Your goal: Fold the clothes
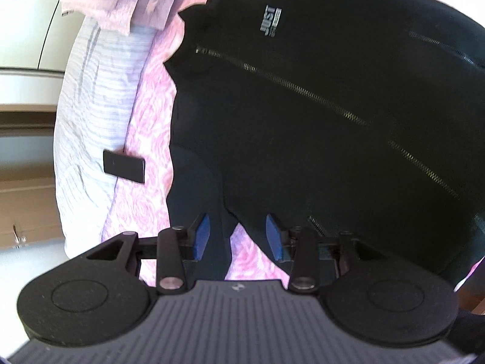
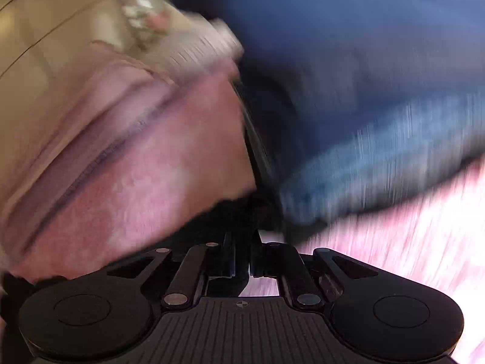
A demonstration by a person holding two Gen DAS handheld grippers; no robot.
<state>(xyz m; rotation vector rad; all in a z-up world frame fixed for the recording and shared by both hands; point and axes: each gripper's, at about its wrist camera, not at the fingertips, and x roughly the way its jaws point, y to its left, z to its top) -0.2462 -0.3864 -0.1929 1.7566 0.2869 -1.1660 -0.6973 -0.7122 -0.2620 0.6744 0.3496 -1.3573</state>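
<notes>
On a bed (image 1: 151,112) covered in a pink rose-patterned quilt, a black zip-front jacket (image 1: 318,106) lies spread flat, filling most of the left wrist view. Its fabric is matte and smooth; a metal zipper (image 1: 303,91) runs diagonally across it, and a small silver logo (image 1: 271,21) sits near the collar. One dark sleeve (image 1: 209,200) trails off the jacket's body toward the camera.

Beside the quilt lies a white pillow (image 1: 91,115) with fine grey stripes and a crinkled surface, a folded pale pink cloth (image 1: 115,0) at its far end. A flat black rectangular object (image 1: 123,166) rests where pillow meets quilt.

The left tongs (image 1: 236,236) stand well apart, blue pads facing each other, gripping nothing; the sleeve passes between them near the left pad, and the jacket's hem lies just beyond the right pad.

The right wrist view is heavily motion-blurred. The right tongs (image 2: 242,261) are drawn nearly together around a strip of dark fabric (image 2: 257,157), which appears pinched between them and stretches away from the camera. A blue ribbed garment (image 2: 363,106) fills the upper right, with pink bedding (image 2: 136,166) to the left.
</notes>
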